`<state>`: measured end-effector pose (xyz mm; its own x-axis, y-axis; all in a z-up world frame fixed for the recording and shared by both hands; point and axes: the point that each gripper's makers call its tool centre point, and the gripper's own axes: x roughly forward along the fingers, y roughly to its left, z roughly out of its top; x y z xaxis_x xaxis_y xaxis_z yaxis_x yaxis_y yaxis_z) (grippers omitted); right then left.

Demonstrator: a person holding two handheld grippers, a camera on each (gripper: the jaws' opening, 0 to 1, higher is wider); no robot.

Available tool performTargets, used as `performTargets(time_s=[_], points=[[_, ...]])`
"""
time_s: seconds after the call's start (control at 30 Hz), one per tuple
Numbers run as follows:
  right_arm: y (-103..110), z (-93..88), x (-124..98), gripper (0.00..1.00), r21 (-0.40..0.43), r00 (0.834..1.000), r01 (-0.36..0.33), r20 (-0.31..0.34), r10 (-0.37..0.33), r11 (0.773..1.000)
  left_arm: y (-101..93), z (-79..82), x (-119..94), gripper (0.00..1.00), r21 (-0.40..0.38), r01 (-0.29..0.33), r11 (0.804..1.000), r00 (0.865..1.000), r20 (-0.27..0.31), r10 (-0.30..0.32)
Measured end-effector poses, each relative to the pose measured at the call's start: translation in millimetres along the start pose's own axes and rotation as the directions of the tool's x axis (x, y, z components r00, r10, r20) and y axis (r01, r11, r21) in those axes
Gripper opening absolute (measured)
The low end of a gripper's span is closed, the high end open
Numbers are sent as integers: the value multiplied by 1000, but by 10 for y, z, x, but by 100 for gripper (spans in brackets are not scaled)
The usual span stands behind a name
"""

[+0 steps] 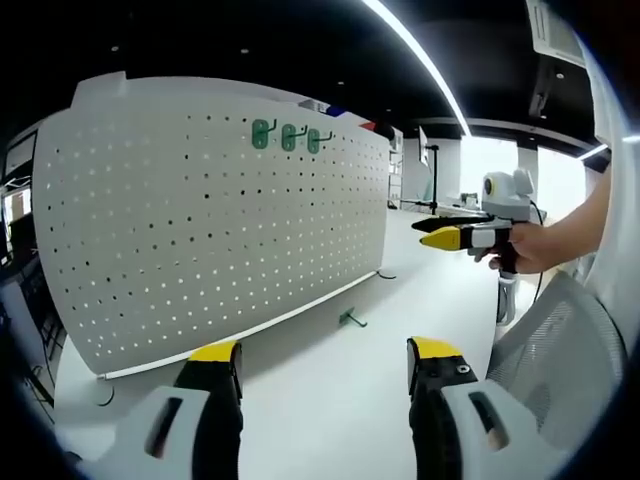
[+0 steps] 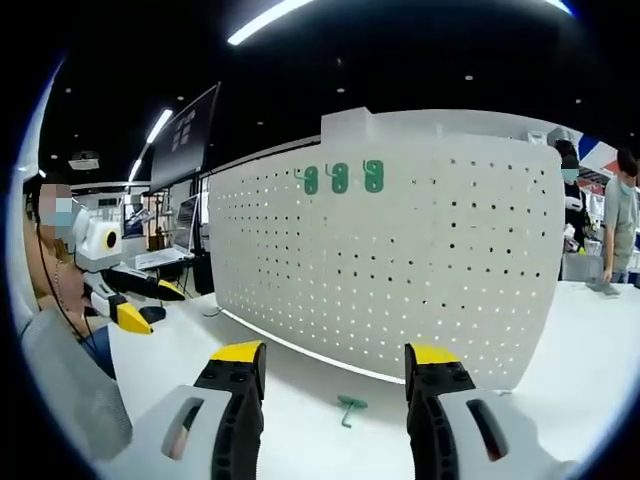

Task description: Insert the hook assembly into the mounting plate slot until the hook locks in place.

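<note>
Beyond the fingers a white worktop (image 1: pixel 330 385) stretches away, smooth and pale. Overhead the ceiling (image 2: pixel 400 50) is dark, crossed by long bright light strips (image 1: pixel 420 55), with small spot lights between them. Far past the fingers in the left gripper view, a bright window area (image 1: pixel 480 165) glows behind desks. A grey mesh office chair (image 1: pixel 560 340) sits to the right of the fingers. In the right gripper view, a dark monitor (image 2: pixel 190 135) hangs up left of the fingers, and people (image 2: pixel 620 215) stand at the far right.
</note>
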<state>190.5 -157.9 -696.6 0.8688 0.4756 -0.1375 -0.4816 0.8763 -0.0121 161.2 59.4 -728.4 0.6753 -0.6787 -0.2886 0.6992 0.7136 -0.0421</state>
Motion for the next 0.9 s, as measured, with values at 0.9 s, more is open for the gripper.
performTargets(time_s=[0.9], points=[[-41, -225, -272, 54, 36, 999, 12, -54, -10, 999, 1, -183, -65, 68, -32, -19, 999, 1000, -11, 19]])
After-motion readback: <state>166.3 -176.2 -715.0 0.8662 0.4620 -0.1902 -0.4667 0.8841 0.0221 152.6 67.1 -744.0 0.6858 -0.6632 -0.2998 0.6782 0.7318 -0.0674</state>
